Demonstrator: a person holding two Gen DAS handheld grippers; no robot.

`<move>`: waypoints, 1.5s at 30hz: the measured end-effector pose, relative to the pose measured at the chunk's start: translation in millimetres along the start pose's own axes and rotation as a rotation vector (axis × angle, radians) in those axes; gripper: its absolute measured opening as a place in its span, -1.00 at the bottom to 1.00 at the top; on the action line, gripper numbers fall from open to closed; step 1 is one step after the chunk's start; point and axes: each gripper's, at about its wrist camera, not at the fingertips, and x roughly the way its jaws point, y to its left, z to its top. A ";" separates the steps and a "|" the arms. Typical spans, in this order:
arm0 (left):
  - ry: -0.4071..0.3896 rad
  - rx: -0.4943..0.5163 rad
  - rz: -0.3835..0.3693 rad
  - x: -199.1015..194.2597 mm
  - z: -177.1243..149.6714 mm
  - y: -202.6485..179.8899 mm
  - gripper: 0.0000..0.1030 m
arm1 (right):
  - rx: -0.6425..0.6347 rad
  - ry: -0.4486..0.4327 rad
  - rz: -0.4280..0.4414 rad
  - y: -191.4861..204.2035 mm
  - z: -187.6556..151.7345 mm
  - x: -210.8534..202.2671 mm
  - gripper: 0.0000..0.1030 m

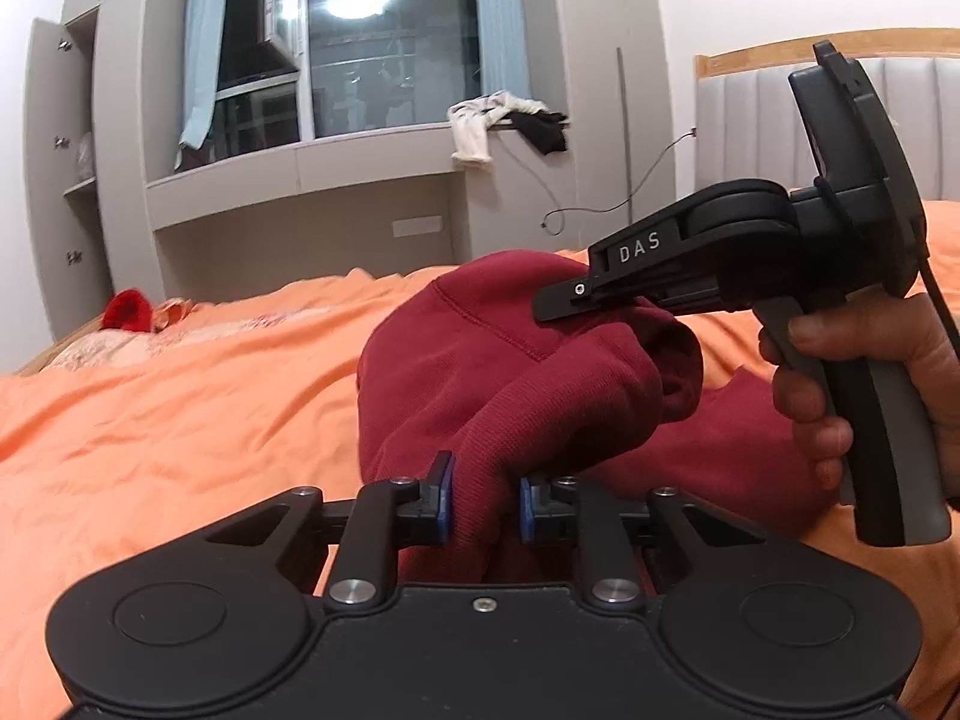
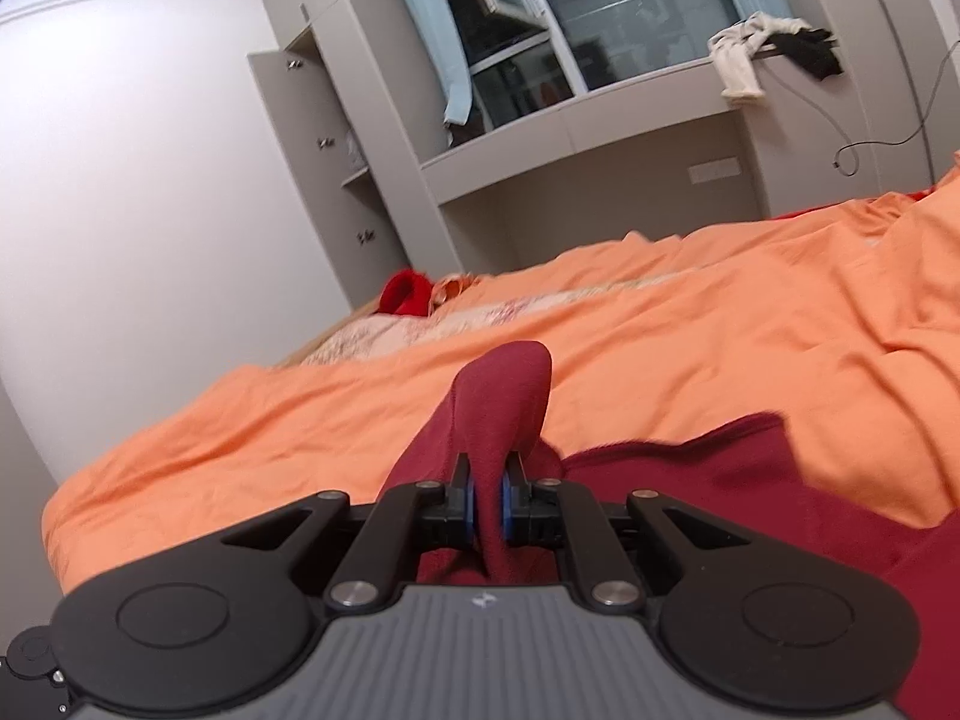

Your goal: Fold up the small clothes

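1. Orange bedspread runs rumpled across the middle of both views, with broad bare stretches to the left of the garment and, in the right wrist view, to its right as well.
2. At the upper left of the frame the bed's far edge meets grey cabinets and a window alcove; a bright red item lies near that far edge.
3. A dark red sweatshirt sits on the bedspread at centre frame, partly lifted and bunched, its ribbed hem and a stitched seam showing.
4. The left tongs are clamped on a thick fold of the ribbed fabric at lower centre, blue pads pressed into it.
5. The right tongs are closed on a thin raised ridge of the same cloth; in the left wrist view they reach in from the right, held by a hand, tips on the garment's upper fold.
6. White and black clothes hang off the window ledge, well apart from the bed.
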 end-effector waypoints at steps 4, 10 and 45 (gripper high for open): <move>-0.011 0.036 -0.036 2.9 11.0 -23.0 -0.59 | 0.033 -0.045 -0.020 -17.5 9.9 -20.9 -0.83; 0.004 0.078 -0.097 12.5 14.9 -55.7 -0.61 | 0.070 -0.080 -0.054 -45.9 17.1 -52.9 -0.83; 0.110 0.016 -0.266 10.7 5.2 -75.9 -0.18 | 0.217 0.066 -0.262 -131.9 -21.7 -68.7 -0.75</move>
